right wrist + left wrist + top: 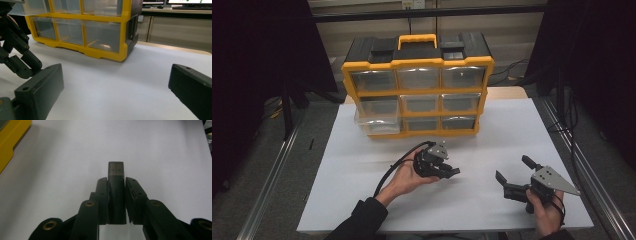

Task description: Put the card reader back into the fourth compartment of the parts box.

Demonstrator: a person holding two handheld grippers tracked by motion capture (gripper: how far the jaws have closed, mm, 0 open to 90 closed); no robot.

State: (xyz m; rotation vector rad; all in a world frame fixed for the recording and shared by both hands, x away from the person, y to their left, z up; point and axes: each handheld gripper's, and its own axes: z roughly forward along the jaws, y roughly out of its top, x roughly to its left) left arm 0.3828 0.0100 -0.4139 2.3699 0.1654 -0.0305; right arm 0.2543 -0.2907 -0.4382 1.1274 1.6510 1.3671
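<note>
Left tool [116,195] clamped on one dark cylinder [116,173] | right tool [514,175] jaws apart | one organiser [418,85], nine drawers

1. The drawer cabinet [418,85] stands on the surface [492,145], at its far edge, left of centre.
2. The cabinet's lower-left drawer [377,124] juts out toward the person.
3. The left tongs [451,172] are in front of the cabinet, near the middle of the surface, with a small cylinder [116,192] between the jaws.
4. The right tongs [513,175] are to their right, near the front edge.
</note>
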